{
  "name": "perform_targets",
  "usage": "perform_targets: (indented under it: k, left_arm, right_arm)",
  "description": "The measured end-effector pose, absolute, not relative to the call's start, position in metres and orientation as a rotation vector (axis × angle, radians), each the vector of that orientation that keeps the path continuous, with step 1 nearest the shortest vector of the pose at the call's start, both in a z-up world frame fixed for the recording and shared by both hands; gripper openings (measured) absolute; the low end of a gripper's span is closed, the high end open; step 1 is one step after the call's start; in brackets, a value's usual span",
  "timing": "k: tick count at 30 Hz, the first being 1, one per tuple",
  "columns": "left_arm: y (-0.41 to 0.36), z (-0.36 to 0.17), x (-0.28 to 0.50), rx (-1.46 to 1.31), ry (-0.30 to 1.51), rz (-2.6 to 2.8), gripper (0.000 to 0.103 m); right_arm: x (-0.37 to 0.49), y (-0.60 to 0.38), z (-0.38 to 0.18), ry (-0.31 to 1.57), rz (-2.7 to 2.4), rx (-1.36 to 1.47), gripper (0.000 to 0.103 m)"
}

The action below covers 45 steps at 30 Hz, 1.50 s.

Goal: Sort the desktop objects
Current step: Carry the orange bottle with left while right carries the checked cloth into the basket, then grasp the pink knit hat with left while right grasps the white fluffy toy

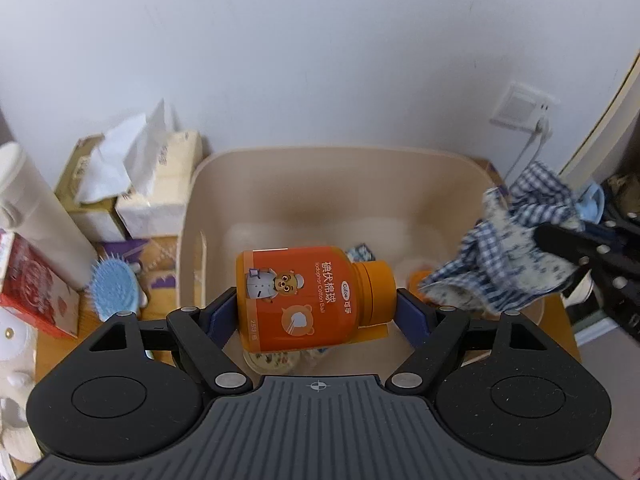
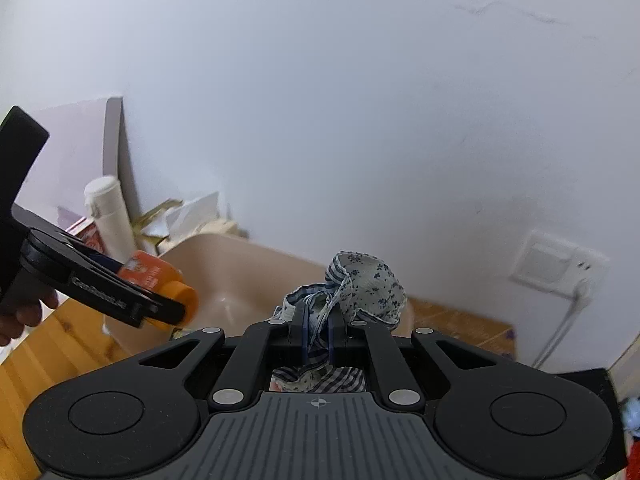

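Observation:
An orange cotton-ball bottle (image 1: 304, 296) lies sideways between the blue pads of my left gripper (image 1: 316, 304), which is shut on it, above the beige plastic bin (image 1: 340, 168). The same bottle (image 2: 160, 276) shows at the left of the right wrist view, over the bin (image 2: 248, 264). My right gripper (image 2: 318, 334) is shut on a blue checked and floral cloth (image 2: 360, 284), bunched above its fingertips. In the left wrist view that cloth (image 1: 516, 248) hangs over the bin's right rim, pinched by the right gripper (image 1: 576, 258).
A tissue pack (image 1: 156, 184), a white flask (image 1: 36, 208), a red box (image 1: 32, 284) and a blue hairbrush (image 1: 114, 288) stand left of the bin on the wooden desk (image 1: 48, 344). A wall socket (image 1: 524, 108) with a cable is at the back right. Small items lie inside the bin.

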<state>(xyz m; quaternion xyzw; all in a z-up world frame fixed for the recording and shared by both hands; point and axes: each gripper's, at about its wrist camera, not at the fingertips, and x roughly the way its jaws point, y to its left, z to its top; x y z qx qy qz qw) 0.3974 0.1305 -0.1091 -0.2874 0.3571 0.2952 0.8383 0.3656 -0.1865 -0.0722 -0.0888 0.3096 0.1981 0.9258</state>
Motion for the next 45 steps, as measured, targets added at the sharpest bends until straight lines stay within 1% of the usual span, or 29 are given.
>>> perform_targets:
  k: [5,7,8,9,11,13,14,15,16,17,18,21,26,29,35,45]
  left_arm:
    - [0.129,-0.127,0.404,-0.639,0.81,0.623,0.082]
    - [0.128,-0.133,0.404,-0.658,0.833,0.619,0.082]
    - [0.129,-0.136,0.404,-0.667,0.84,0.623,0.082]
    - [0.129,-0.138,0.403,-0.672,0.845,0.624,0.082]
    - [0.129,-0.14,0.401,-0.679,0.849,0.629,0.082]
    - [0.129,-0.139,0.398,-0.678,0.839,0.636,0.082]
    - [0.13,-0.139,0.397,-0.682,0.833,0.637,0.082]
    - [0.131,-0.138,0.396,-0.687,0.83,0.635,0.082]
    - [0.132,-0.137,0.393,-0.695,0.826,0.634,0.082]
    - [0.133,-0.137,0.39,-0.699,0.819,0.64,0.082]
    - [0.133,-0.136,0.388,-0.7,0.812,0.646,0.082]
    - [0.129,-0.13,0.38,-0.704,0.786,0.653,0.082]
    - [0.118,-0.12,0.367,-0.695,0.751,0.648,0.082]
    - [0.11,-0.115,0.359,-0.688,0.735,0.648,0.082]
    - [0.092,-0.114,0.344,-0.692,0.722,0.636,0.083]
    - [0.07,-0.138,0.338,-0.721,0.806,0.624,0.084]
  right_arm:
    - [0.37,-0.171,-0.099,0.718,0.447,-0.184,0.01]
    - [0.369,-0.168,-0.109,0.754,0.455,-0.173,0.014]
    - [0.367,-0.168,-0.112,0.768,0.45,-0.17,0.03]
    - [0.365,-0.167,-0.116,0.779,0.449,-0.166,0.037]
    - [0.359,-0.167,-0.12,0.79,0.445,-0.164,0.042]
    - [0.354,-0.17,-0.122,0.797,0.431,-0.166,0.051]
    - [0.352,-0.172,-0.123,0.799,0.419,-0.162,0.059]
    - [0.35,-0.174,-0.122,0.801,0.409,-0.155,0.065]
    - [0.349,-0.177,-0.122,0.802,0.401,-0.146,0.067]
    - [0.348,-0.179,-0.121,0.805,0.39,-0.135,0.072]
    - [0.346,-0.182,-0.12,0.806,0.376,-0.125,0.079]
    - [0.341,-0.188,-0.116,0.793,0.333,-0.099,0.093]
    - [0.328,-0.196,-0.115,0.799,0.3,-0.095,0.095]
    - [0.318,-0.201,-0.117,0.804,0.275,-0.088,0.103]
    - [0.301,-0.205,-0.129,0.842,0.245,-0.086,0.103]
    - [0.281,-0.212,-0.149,0.915,0.208,-0.081,0.103]
